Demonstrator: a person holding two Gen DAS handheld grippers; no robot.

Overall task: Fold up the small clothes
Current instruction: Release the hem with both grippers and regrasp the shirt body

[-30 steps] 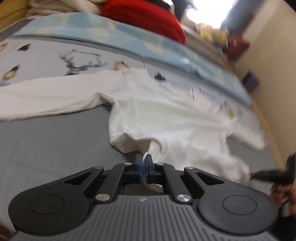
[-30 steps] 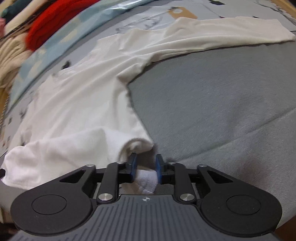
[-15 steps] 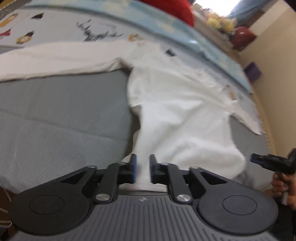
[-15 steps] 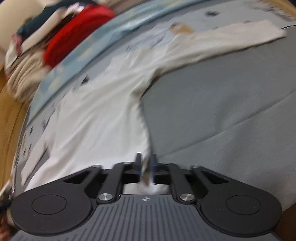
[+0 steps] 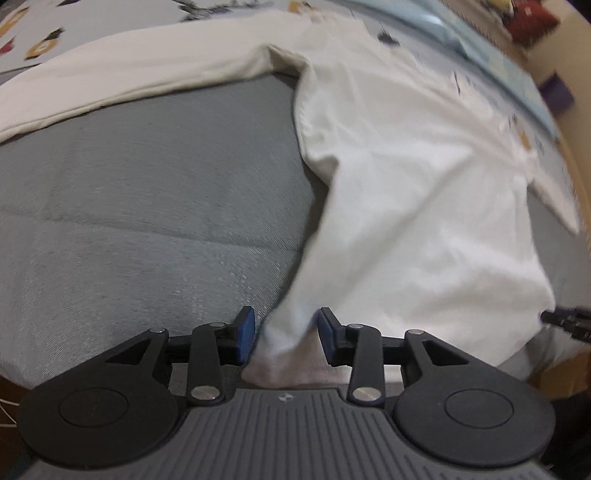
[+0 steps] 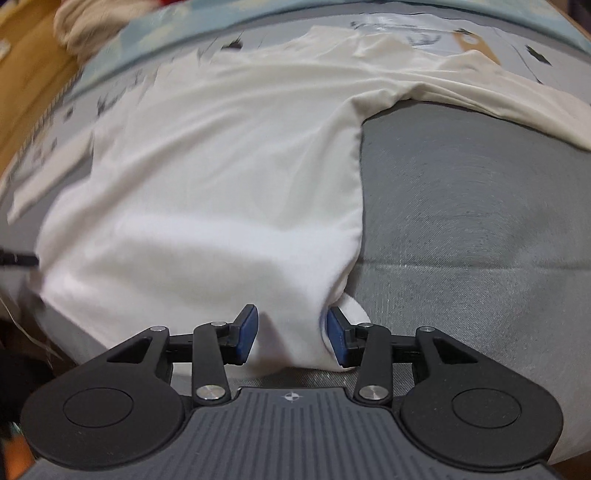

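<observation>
We find the left gripper (image 5: pixel 286 334) with its blue-padded jaws spread apart; a bunched fold of the white long-sleeved cotton shirt (image 5: pixel 406 192) sits loosely between them, not pinched. The right gripper (image 6: pixel 291 334) likewise has its jaws spread, with the opposite hem corner of the shirt (image 6: pixel 207 184) lying in the gap, touching the right pad. Outward from both grippers, we see the shirt spread front-down or front-up, we cannot tell which, on the grey woven bed cover (image 5: pixel 147 206), hem nearest the grippers. One long sleeve (image 5: pixel 129 77) extends flat to the side. Beyond the collar lies a pale printed sheet (image 6: pixel 498 33) with small dark motifs.
</observation>
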